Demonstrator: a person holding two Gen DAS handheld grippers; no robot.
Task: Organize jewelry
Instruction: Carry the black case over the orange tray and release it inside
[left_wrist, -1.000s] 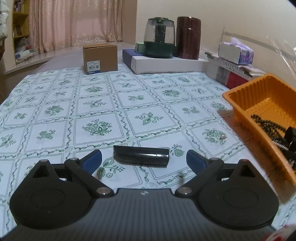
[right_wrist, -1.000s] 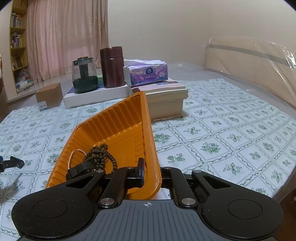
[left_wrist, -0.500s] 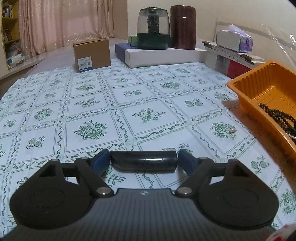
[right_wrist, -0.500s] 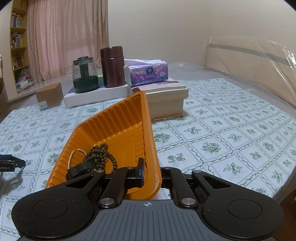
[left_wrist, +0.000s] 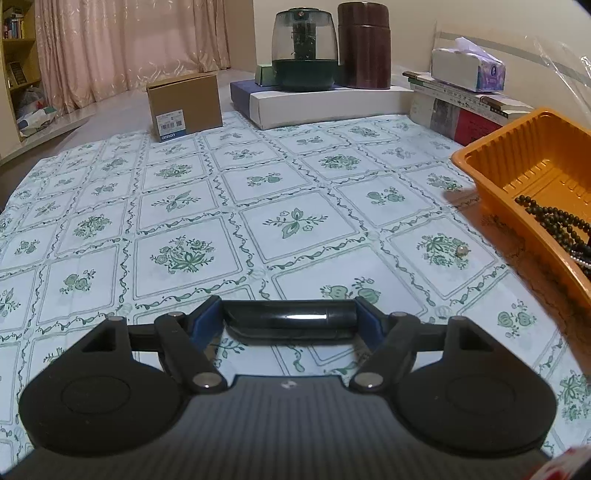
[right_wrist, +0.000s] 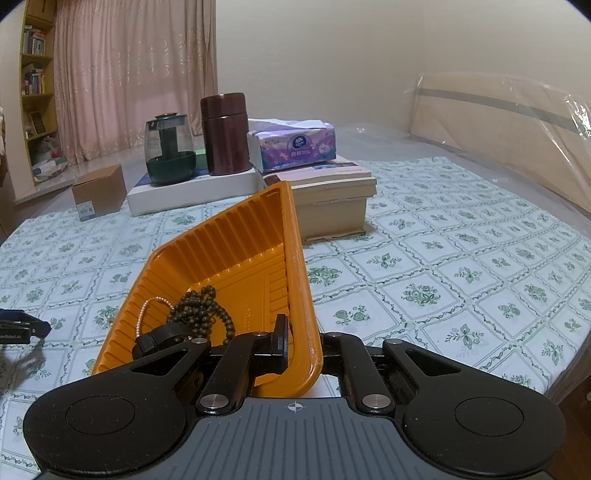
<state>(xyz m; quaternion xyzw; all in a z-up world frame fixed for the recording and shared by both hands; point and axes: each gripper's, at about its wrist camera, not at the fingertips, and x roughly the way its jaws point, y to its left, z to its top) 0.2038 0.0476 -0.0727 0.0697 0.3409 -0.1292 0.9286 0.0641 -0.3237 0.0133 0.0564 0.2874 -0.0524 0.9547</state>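
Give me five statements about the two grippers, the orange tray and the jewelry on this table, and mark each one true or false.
1. The left gripper is closed on a black bangle, one pad at each end. True.
2. The right gripper is open and holds nothing. False: it is clamped on the side wall of the orange tray.
3. A string of dark beads lies inside the tray. True.
4. The tray holds only the dark beads. False: a thin pearl-coloured strand lies next to them.
5. A small loose bead sits on the tablecloth, outside the tray. True.
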